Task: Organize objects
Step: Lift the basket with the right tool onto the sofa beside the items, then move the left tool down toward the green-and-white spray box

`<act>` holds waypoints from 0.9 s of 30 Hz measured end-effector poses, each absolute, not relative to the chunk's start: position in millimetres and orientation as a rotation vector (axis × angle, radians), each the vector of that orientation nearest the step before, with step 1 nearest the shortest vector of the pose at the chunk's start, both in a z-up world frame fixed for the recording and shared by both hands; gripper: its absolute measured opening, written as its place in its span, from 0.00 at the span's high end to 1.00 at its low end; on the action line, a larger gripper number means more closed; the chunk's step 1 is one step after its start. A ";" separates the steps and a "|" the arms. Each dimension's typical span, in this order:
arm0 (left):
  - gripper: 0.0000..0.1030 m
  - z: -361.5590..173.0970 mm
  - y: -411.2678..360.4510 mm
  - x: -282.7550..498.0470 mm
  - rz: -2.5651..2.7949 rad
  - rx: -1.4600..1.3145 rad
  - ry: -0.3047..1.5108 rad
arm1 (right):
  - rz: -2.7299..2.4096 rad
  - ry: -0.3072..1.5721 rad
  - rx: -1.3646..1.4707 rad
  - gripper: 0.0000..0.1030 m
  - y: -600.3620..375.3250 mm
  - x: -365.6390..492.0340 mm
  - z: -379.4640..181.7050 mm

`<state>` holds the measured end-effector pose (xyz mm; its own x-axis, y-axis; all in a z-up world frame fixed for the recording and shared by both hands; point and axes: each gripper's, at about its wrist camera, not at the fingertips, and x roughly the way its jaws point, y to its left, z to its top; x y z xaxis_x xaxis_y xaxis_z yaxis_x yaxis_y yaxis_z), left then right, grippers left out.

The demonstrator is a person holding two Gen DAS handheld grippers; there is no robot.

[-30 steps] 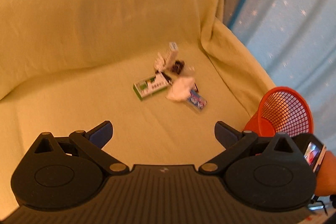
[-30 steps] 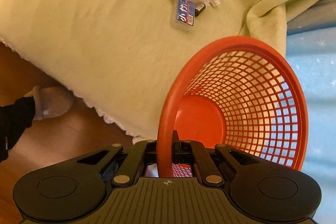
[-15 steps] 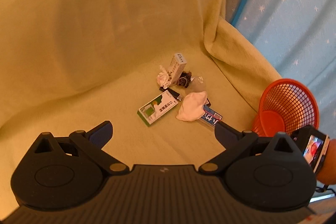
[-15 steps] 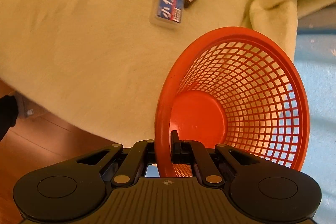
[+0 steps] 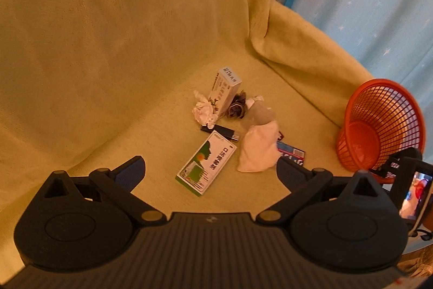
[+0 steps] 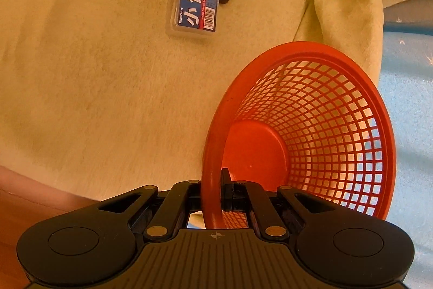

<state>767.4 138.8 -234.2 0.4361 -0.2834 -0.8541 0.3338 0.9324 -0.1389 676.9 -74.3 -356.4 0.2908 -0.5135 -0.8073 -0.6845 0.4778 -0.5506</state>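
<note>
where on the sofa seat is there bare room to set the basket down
Bare yellow seat cover runs left of the green-and-white box, and in front of the blue-labelled clear case. It is crowded around the white cloth, crumpled tissue and upright white carton. The red mesh basket is tilted.

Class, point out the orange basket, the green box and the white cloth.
Orange basket (image 6: 338, 110): right wrist view, mesh wall.
Green box (image 5: 207, 163): left wrist view, printed top face.
White cloth (image 5: 259, 151): left wrist view, middle of the cloth.
</note>
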 end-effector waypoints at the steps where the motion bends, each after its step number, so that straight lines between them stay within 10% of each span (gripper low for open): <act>1: 0.02 -236.5 138.2 769.5 -0.380 0.046 1.061 | 0.143 1.355 -1.154 1.00 -74.6 678.6 -356.9; 27: 0.02 -258.3 111.7 787.3 -0.454 0.032 1.075 | -0.067 1.189 -0.900 1.00 -60.4 704.1 -357.1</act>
<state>787.3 111.7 -258.3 0.3933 -0.3423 -0.8533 0.3732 0.9076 -0.1921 704.1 -60.4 -357.1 0.4129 -0.4879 -0.7691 -0.3982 0.6627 -0.6342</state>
